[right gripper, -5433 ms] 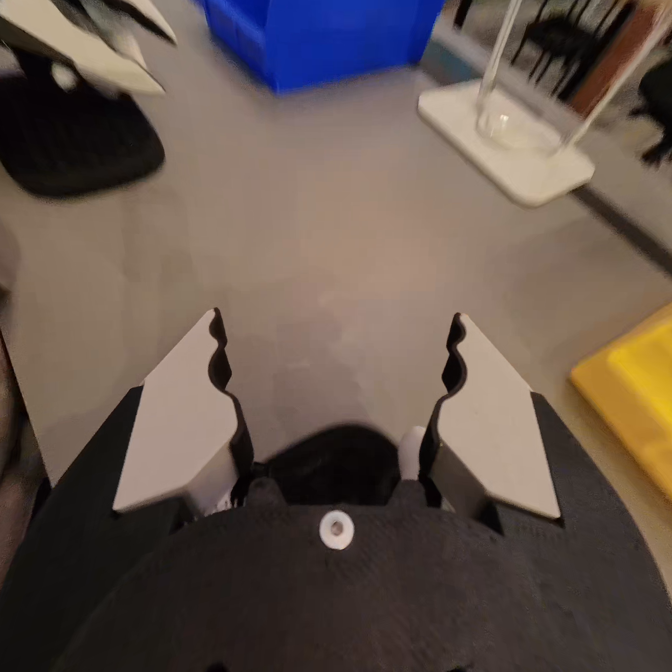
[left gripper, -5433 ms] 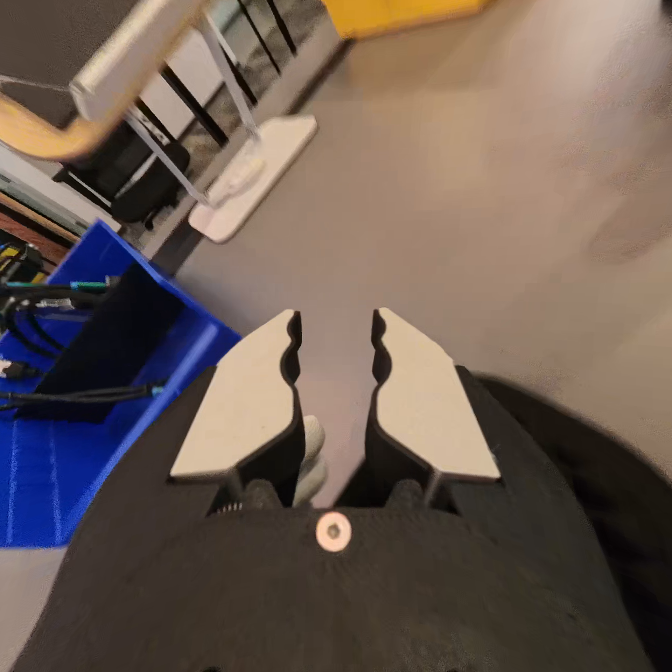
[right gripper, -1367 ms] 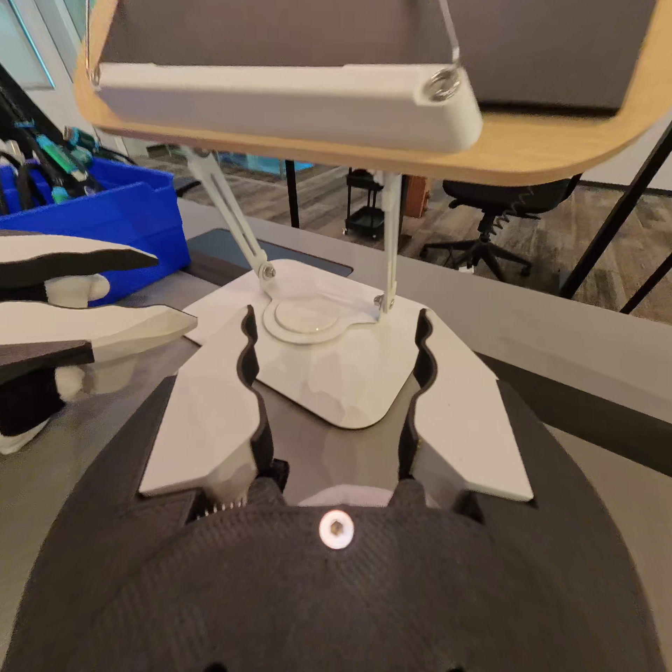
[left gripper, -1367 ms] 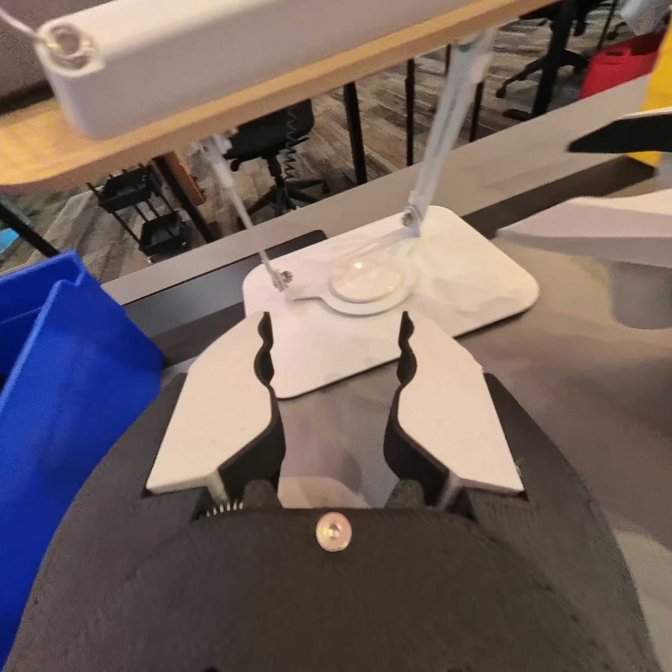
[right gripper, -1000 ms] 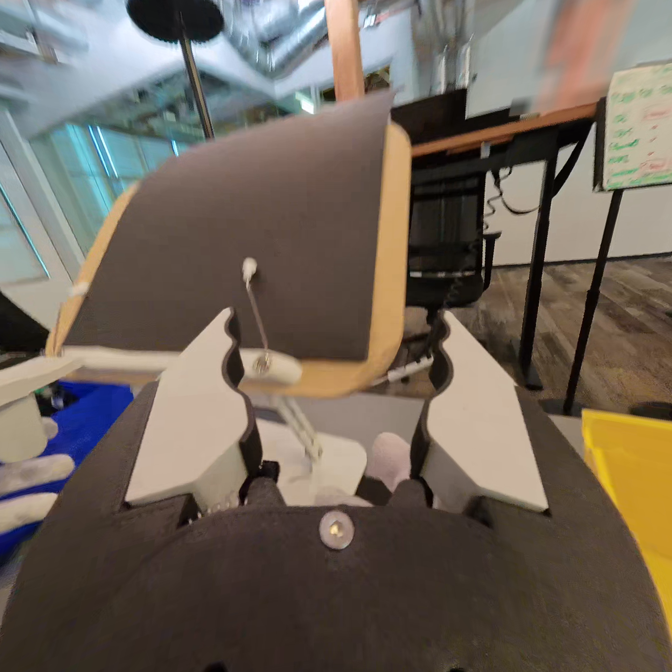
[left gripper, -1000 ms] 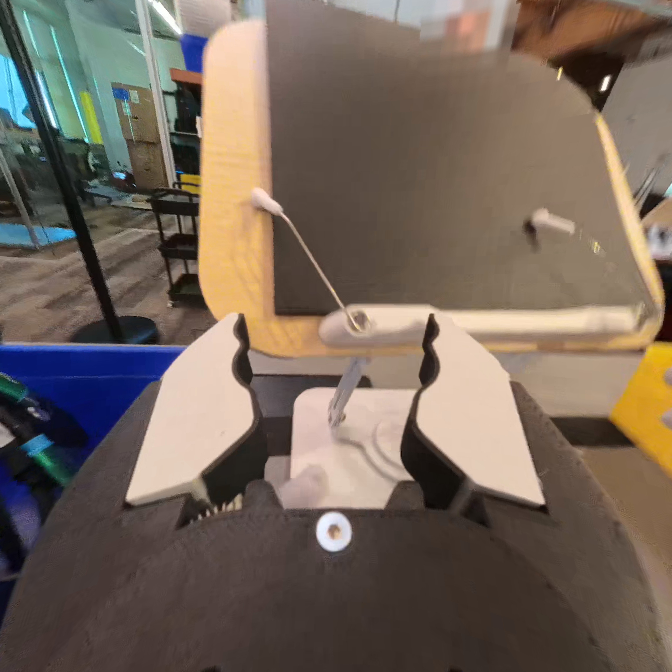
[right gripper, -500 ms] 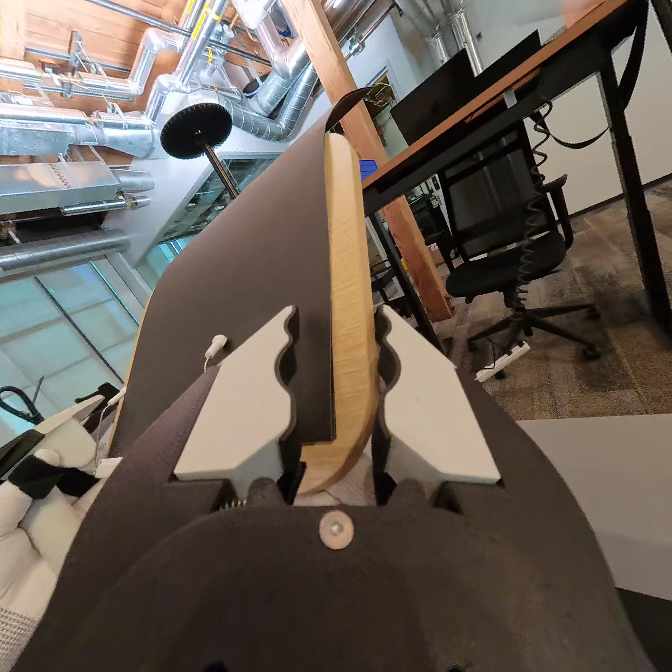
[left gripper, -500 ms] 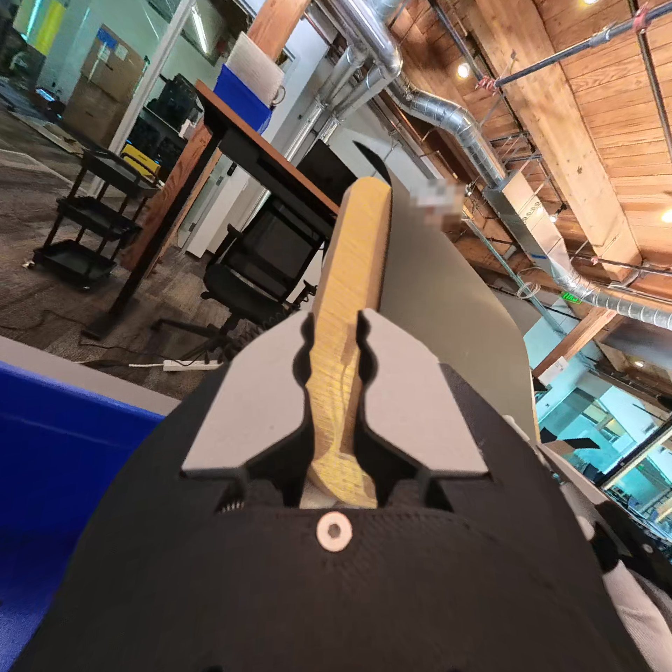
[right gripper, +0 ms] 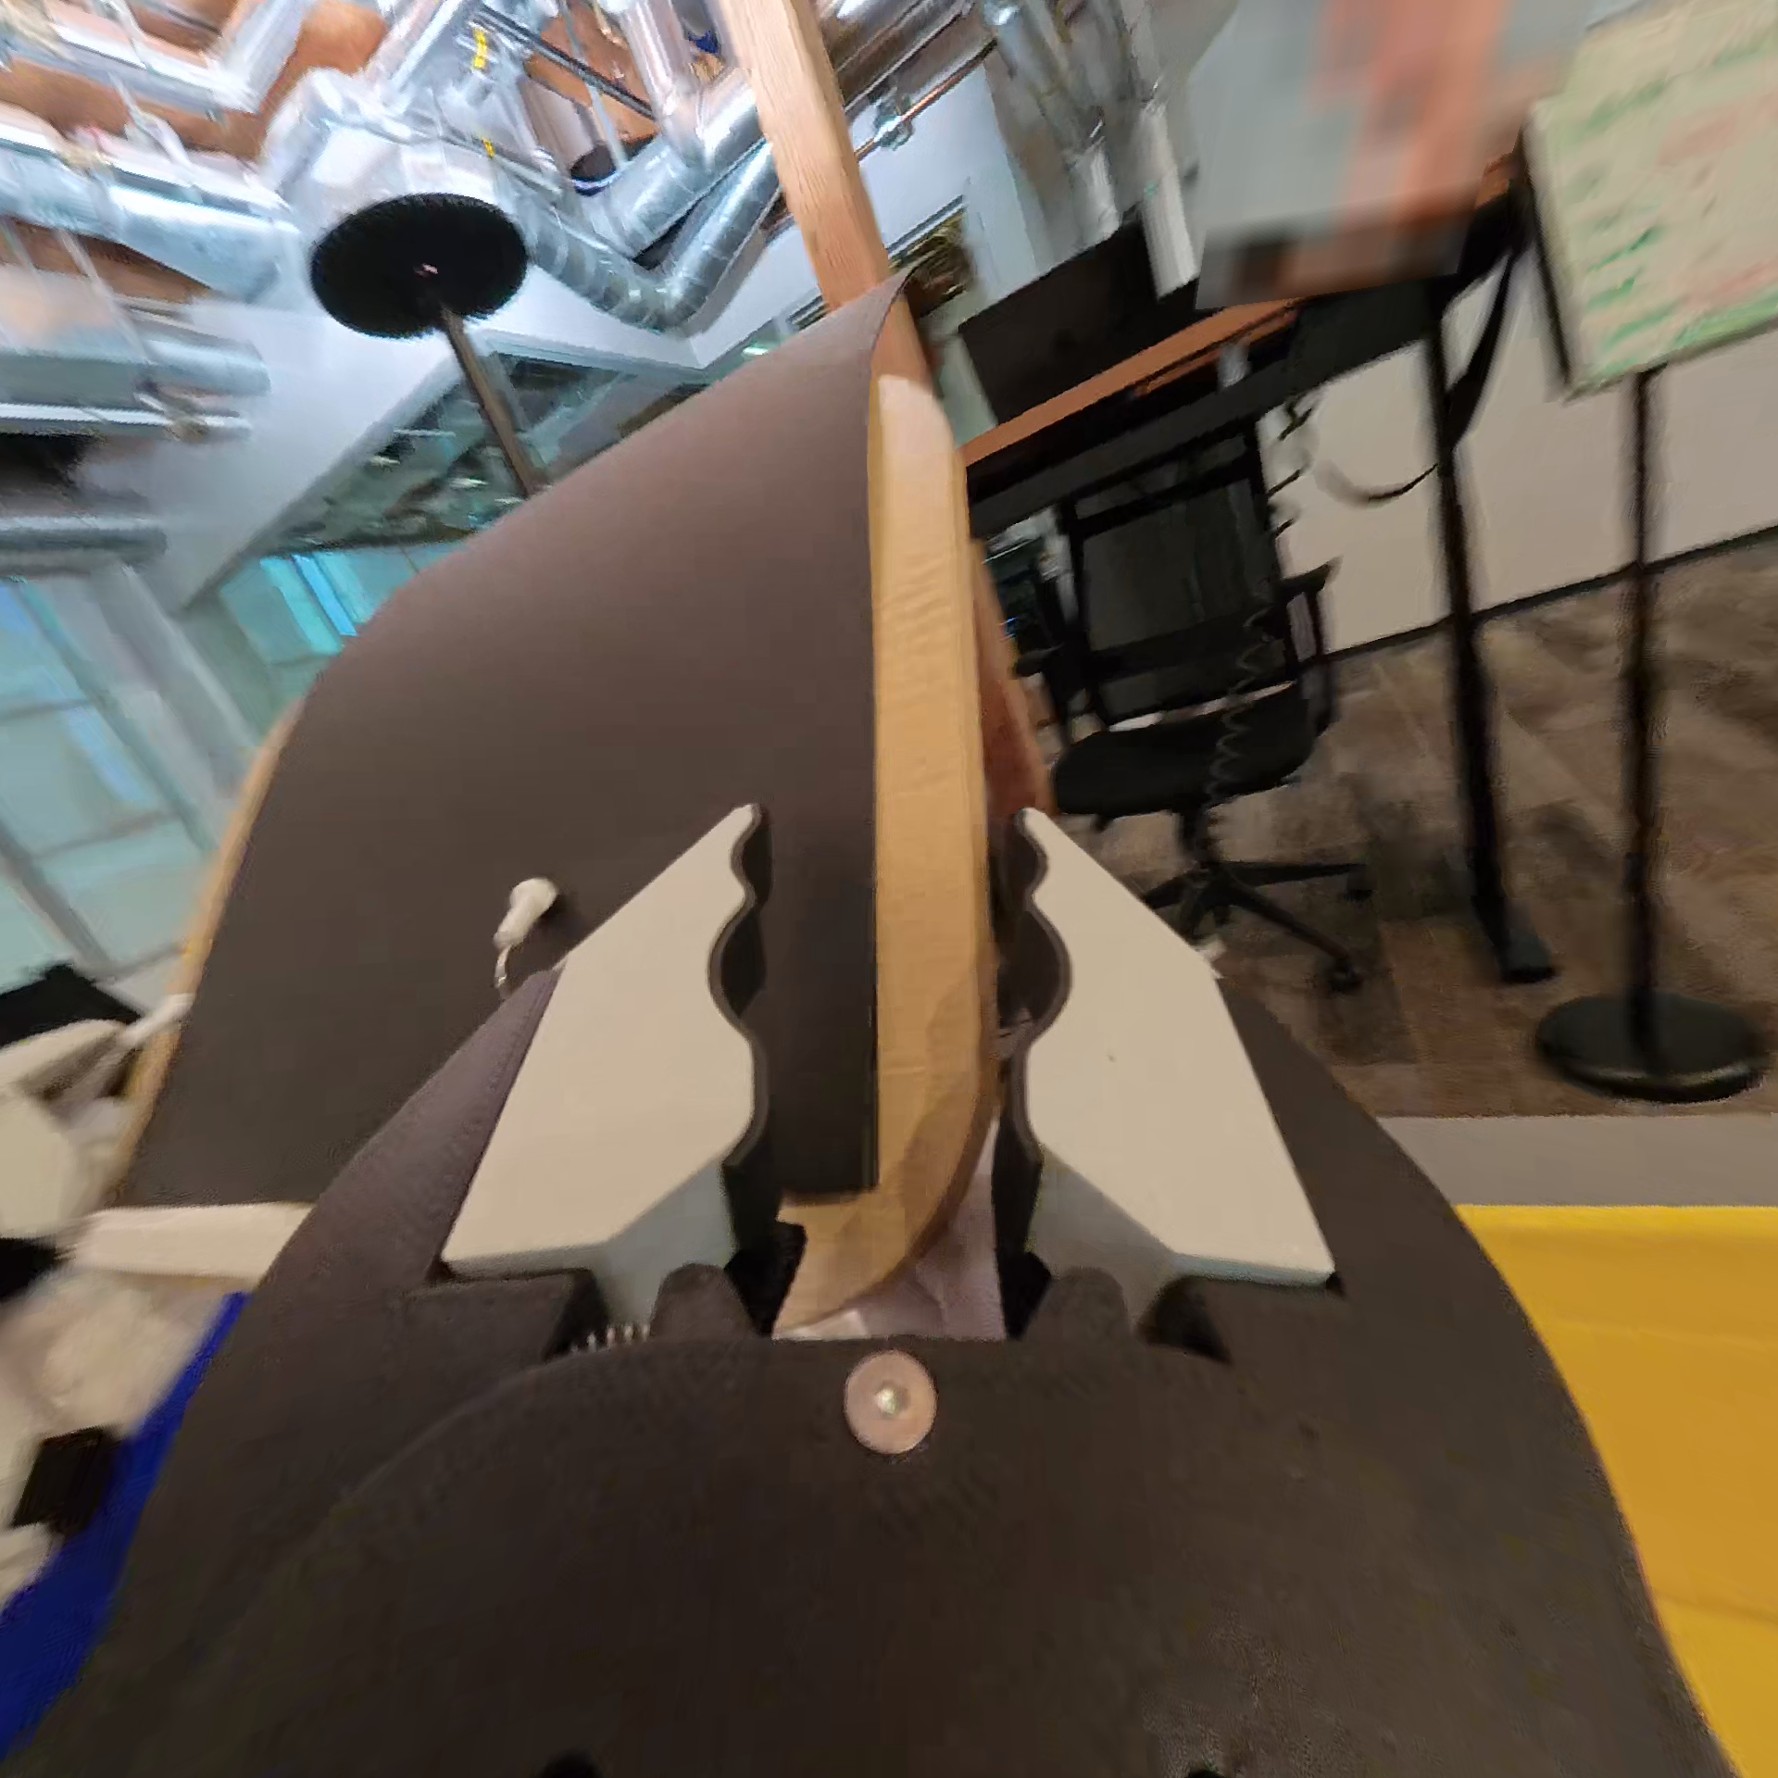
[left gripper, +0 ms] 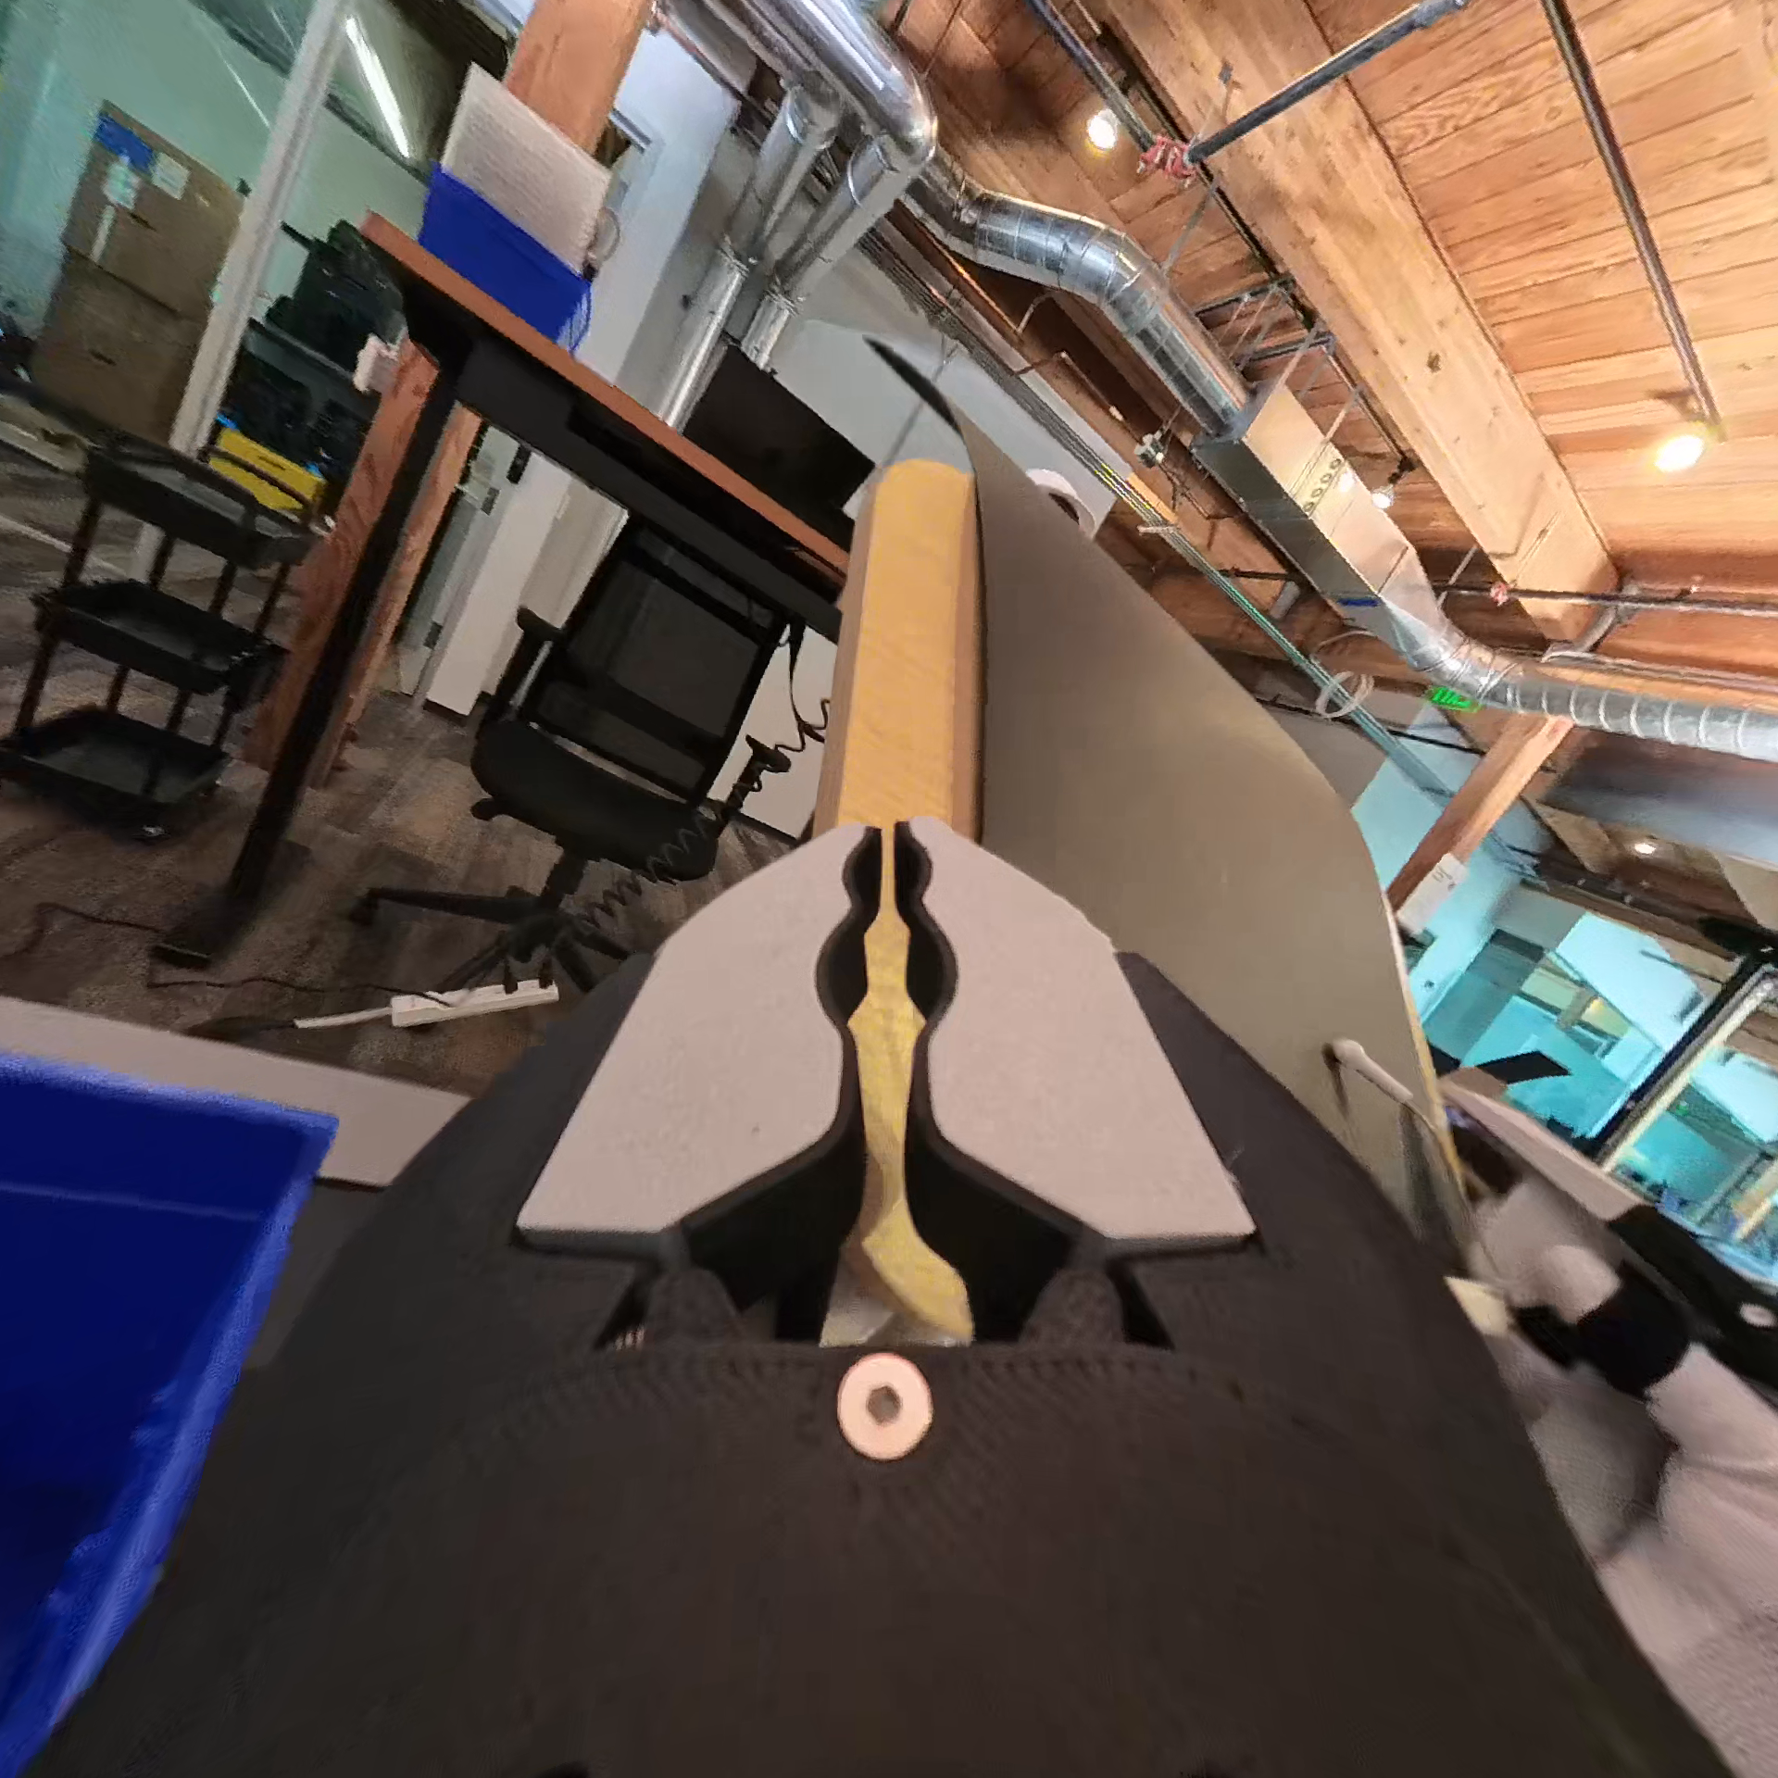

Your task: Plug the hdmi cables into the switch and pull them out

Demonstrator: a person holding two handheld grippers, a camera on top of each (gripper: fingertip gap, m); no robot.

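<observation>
A wooden board (left gripper: 904, 625) fills both claws' gaps.

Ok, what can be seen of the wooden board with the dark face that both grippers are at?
The wooden board is a thin panel with a pale, rounded wood edge and a dark matte face, standing steeply tilted. A small white peg sticks out of that face. The left gripper is shut on one side edge. The right gripper has its fingers either side of the opposite edge; the blur hides whether they clamp it.

The left gripper (left gripper: 887, 842) is clamped on the pale wooden edge of a dark-faced board (left gripper: 909, 616), tips nearly meeting. A blue bin (left gripper: 125, 1280) sits at lower left.
</observation>
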